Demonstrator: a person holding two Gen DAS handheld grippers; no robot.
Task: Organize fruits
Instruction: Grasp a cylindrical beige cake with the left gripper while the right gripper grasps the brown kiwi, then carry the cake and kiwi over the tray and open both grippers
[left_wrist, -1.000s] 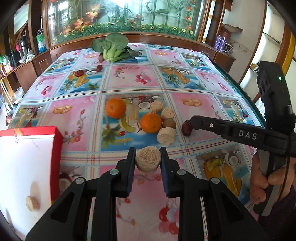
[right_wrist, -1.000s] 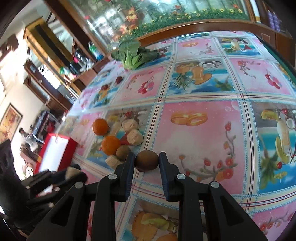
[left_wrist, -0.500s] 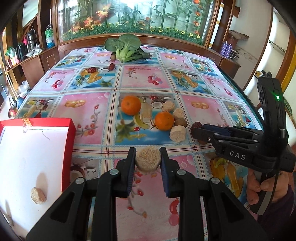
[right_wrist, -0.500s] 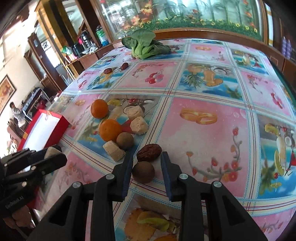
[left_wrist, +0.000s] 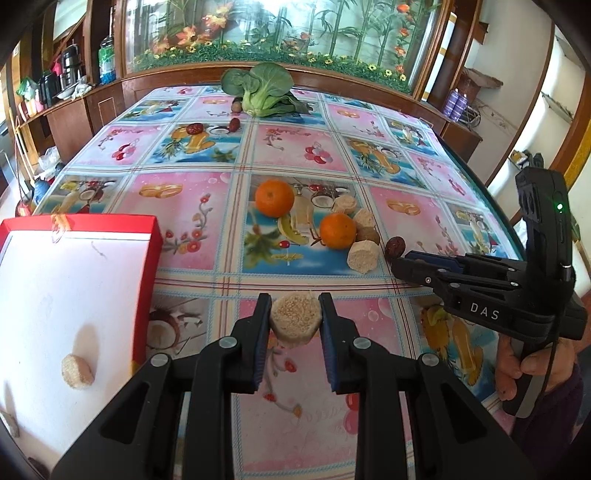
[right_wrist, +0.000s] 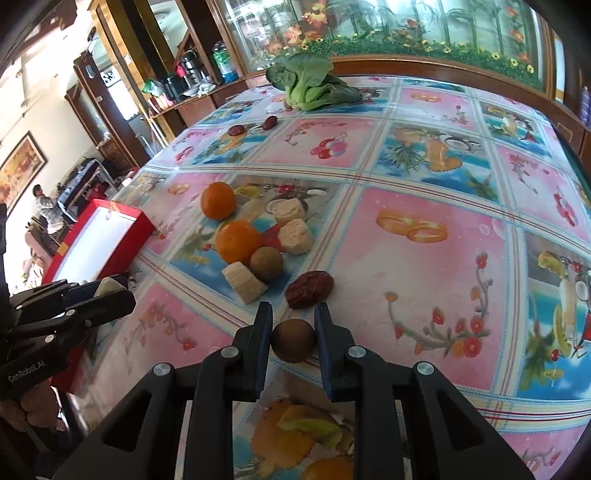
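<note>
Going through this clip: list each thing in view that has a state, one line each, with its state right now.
left gripper: shut on the round beige cake, lifted off the table
right gripper: jaws just closed, shut on the small brown fruit
red box: open, one beige cake inside
two oranges: loose on the table
red date: lying loose, ungripped
leafy greens: untouched at the far edge

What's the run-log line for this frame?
left gripper: shut on beige puck | right gripper: shut on brown fruit | red box: one puck in

worktop cloth (left_wrist: 192, 206): pink and blue fruit-print squares
round oranges (left_wrist: 274, 197): orange
shallow cardboard box (left_wrist: 149, 254): red rim, white inside
leafy cabbage (left_wrist: 260, 92): green
</note>
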